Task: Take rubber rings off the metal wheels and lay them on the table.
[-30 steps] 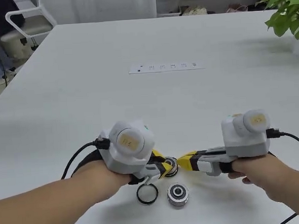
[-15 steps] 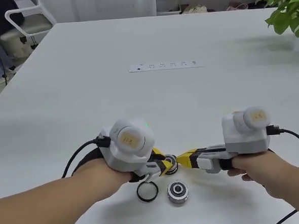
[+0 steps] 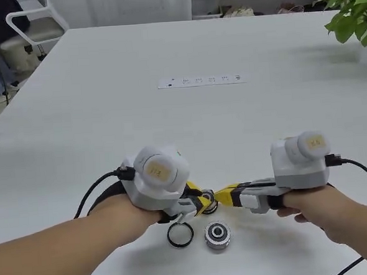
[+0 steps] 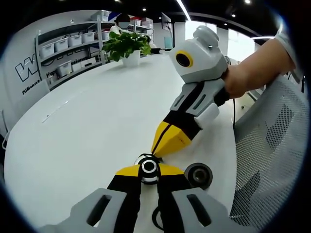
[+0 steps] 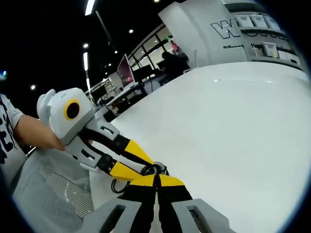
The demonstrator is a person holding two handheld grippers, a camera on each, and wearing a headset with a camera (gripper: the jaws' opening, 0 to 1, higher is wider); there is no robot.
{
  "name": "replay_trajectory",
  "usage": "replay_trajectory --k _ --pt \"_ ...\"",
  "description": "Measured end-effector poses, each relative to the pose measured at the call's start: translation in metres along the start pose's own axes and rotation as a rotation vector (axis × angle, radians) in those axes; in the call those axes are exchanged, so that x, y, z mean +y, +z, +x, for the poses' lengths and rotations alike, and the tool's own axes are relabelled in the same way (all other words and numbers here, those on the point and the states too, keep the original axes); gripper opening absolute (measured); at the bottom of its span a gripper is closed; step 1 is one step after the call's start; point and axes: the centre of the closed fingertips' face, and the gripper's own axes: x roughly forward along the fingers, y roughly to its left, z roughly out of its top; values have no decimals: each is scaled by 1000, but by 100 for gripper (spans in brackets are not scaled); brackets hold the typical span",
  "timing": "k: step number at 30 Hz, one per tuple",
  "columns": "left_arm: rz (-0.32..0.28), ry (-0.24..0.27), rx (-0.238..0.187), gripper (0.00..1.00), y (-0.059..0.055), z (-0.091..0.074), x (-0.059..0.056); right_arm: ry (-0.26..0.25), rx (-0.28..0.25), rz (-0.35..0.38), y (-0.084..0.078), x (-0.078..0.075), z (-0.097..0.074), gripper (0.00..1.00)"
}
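My left gripper (image 3: 204,203) is shut on a small metal wheel (image 4: 148,167) with a black rubber ring around it, held just above the table. My right gripper (image 3: 217,196) comes in from the right, jaws shut, with its yellow fingertips (image 4: 159,145) pinched at the rim of that wheel's rubber ring (image 5: 154,169). On the table below lie a loose black rubber ring (image 3: 180,235) and a second metal wheel (image 3: 217,233), which sits beside my left jaws (image 4: 199,174).
The white table (image 3: 189,124) stretches far ahead, with a flush socket strip (image 3: 202,81) in its middle. A potted plant (image 3: 353,15) stands at the far right. A chair (image 3: 30,28) is at the far left corner. Cables trail from both grippers.
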Motion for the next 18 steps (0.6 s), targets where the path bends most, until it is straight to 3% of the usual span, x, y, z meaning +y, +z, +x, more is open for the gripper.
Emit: replay_trajectory --k 7,8,9,11,18 --pt "1 -1 -1 7 0 0 0 18 6 -7 0 6 4 0" --pt "1 -1 -2 7 0 0 0 74 -4 9 2 15 4 0" --pt "5 1 -4 7 1 0 0 73 -39 -7 9 15 4 0" --pt "3 0 -4 7 0 0 0 66 -11 -24 5 16 4 0" --pt "1 0 -9 7 0 0 -1 56 -14 -37 3 11 4 0"
